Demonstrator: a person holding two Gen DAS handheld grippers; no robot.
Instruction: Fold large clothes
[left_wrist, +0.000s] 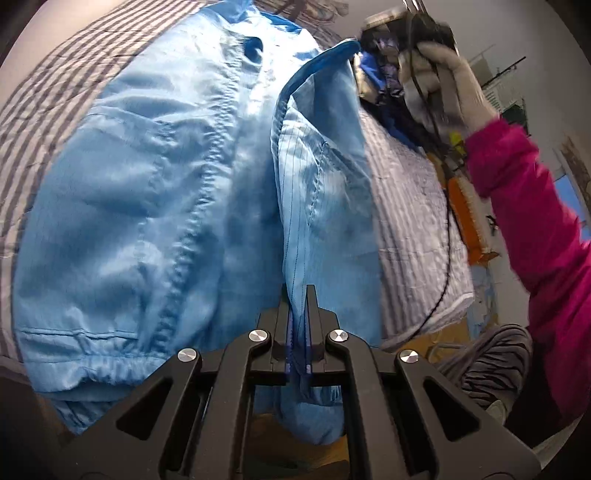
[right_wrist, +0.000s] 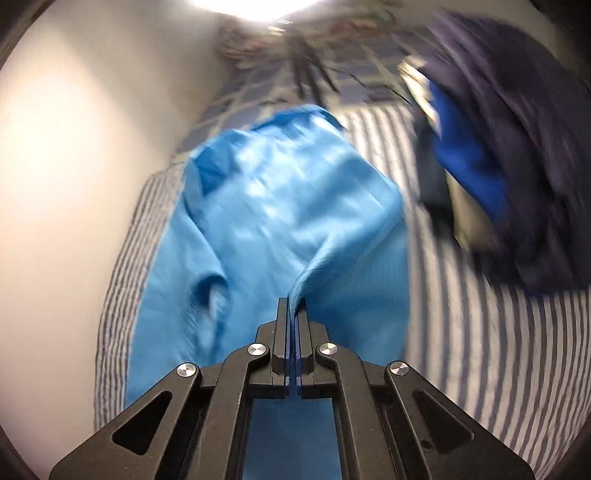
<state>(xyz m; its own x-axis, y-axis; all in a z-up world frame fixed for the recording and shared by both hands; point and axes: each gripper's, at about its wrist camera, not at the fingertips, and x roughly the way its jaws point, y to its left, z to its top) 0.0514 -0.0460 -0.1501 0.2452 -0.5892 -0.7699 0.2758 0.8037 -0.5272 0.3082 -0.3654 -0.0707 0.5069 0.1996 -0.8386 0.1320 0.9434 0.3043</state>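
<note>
A large light-blue jacket (left_wrist: 147, 206) lies spread on a striped bed sheet (left_wrist: 48, 88). My left gripper (left_wrist: 300, 295) is shut on the jacket's front edge near the hem and lifts that edge as a raised fold. My right gripper (left_wrist: 364, 55), held in a gloved hand, grips the same edge at its far upper end. In the right wrist view the right gripper (right_wrist: 293, 301) is shut on a fold of the jacket (right_wrist: 280, 206), which stretches away over the striped sheet (right_wrist: 461, 332). This view is blurred.
A heap of dark navy and bright blue clothes (right_wrist: 498, 155) lies on the bed to the right of the jacket. A pale wall (right_wrist: 74, 184) runs along the bed's left side. The person's pink sleeve (left_wrist: 535, 221) and a black cable (left_wrist: 447, 236) hang at the right.
</note>
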